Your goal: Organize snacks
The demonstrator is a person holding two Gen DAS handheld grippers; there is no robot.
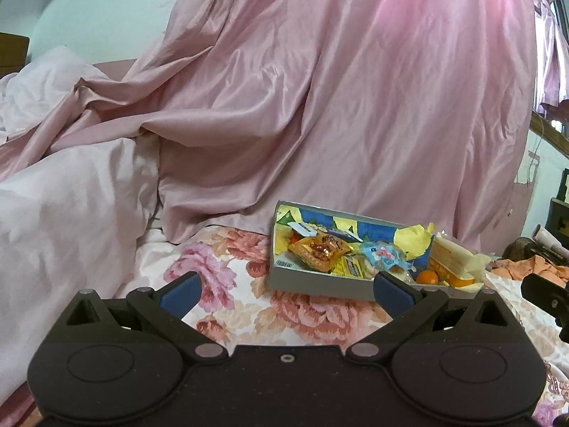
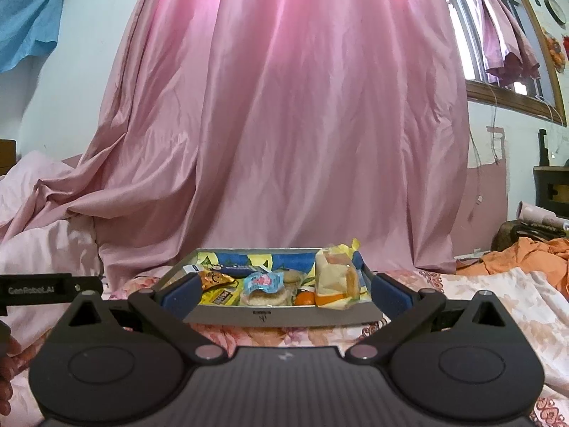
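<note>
A shallow grey cardboard box (image 1: 313, 283) (image 2: 284, 315) with a blue and yellow printed inside sits on the floral bedsheet. It holds an orange snack packet (image 1: 320, 249) (image 2: 215, 279), a light blue wrapped snack (image 1: 382, 254) (image 2: 263, 281), a small orange fruit (image 1: 426, 277) (image 2: 306, 297) and a wrapped bread pack (image 1: 450, 261) (image 2: 336, 277). My left gripper (image 1: 286, 293) hovers open just before the box, which lies ahead and to the right. My right gripper (image 2: 284, 293) is open too, squarely facing the box's near wall. Neither holds anything.
A pink curtain (image 2: 284, 124) hangs right behind the box. Rumpled pale pink bedding (image 1: 64, 206) is heaped on the left. Orange cloth (image 2: 526, 252) and clutter lie to the right. The other gripper's body (image 2: 39, 290) shows at the left edge of the right wrist view.
</note>
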